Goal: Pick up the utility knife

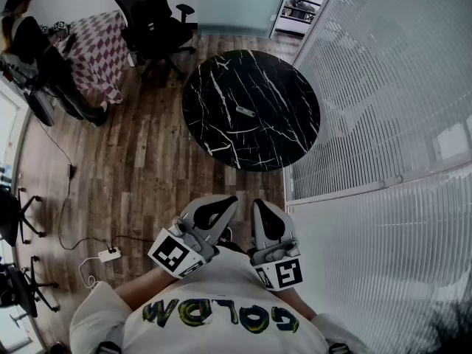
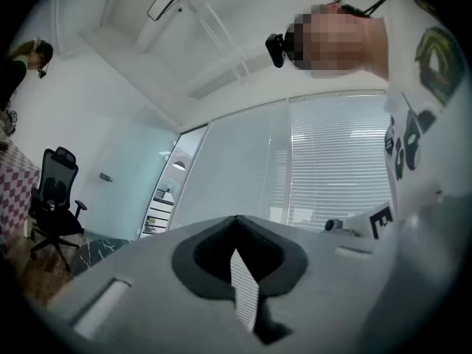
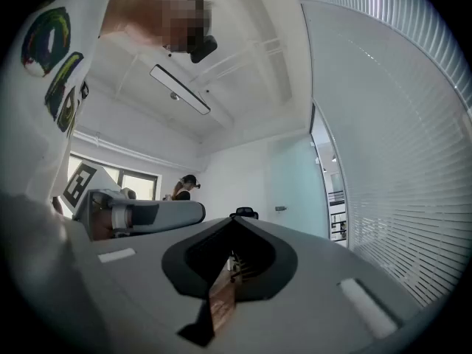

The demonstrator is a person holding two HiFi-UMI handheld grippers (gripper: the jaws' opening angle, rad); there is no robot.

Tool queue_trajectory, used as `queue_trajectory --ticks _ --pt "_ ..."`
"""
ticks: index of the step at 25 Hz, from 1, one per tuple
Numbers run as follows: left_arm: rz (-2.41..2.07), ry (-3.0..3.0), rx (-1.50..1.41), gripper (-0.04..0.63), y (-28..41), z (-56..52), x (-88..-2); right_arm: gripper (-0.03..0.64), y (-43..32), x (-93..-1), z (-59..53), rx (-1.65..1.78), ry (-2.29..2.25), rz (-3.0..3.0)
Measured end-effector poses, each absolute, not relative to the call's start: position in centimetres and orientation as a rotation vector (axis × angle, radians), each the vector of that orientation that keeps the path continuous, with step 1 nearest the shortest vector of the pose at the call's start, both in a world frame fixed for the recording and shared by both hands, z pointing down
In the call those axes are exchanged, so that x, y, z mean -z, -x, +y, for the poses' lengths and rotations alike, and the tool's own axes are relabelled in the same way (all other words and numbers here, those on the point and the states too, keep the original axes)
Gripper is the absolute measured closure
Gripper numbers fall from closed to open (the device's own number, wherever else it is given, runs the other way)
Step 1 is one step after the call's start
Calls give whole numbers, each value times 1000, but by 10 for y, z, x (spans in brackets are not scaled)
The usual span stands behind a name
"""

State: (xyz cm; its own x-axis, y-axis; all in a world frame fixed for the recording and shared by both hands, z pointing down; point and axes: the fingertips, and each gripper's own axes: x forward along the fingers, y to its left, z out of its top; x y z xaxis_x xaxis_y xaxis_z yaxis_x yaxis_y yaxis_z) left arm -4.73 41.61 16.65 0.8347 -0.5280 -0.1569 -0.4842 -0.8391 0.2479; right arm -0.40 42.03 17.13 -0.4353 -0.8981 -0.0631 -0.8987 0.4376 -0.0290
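The utility knife (image 1: 245, 111), small and grey, lies near the middle of a round black marble table (image 1: 221, 87) in the head view, far ahead of both grippers. My left gripper (image 1: 225, 202) and right gripper (image 1: 259, 204) are held side by side close to my chest, well short of the table. Both are shut with nothing in them. In the left gripper view the left gripper (image 2: 236, 220) has its jaw tips meeting, aimed at a blind-covered glass wall. The right gripper (image 3: 236, 220) looks across the room the same way, tips together. Neither gripper view shows the knife.
A black office chair (image 1: 151, 21) and a checkered table (image 1: 99, 46) stand beyond the marble table, with a person (image 1: 29, 39) at the far left. White blinds on glass walls (image 1: 383, 87) run along the right. A power strip (image 1: 109, 254) and cable lie on the wood floor.
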Motion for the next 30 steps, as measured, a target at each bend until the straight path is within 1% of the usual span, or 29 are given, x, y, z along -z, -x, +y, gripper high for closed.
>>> queue_trajectory --ticks 13,23,30 --pt "-825 -2806 290 594 23 416 -169 615 -19 -173 417 35 1584 2624" --pt "-847 -2785 258 594 -14 419 -184 615 -55 -183 418 61 1577 2615" --pt "-878 -2773 253 594 -19 394 -195 615 -66 -197 397 90 1581 2625"
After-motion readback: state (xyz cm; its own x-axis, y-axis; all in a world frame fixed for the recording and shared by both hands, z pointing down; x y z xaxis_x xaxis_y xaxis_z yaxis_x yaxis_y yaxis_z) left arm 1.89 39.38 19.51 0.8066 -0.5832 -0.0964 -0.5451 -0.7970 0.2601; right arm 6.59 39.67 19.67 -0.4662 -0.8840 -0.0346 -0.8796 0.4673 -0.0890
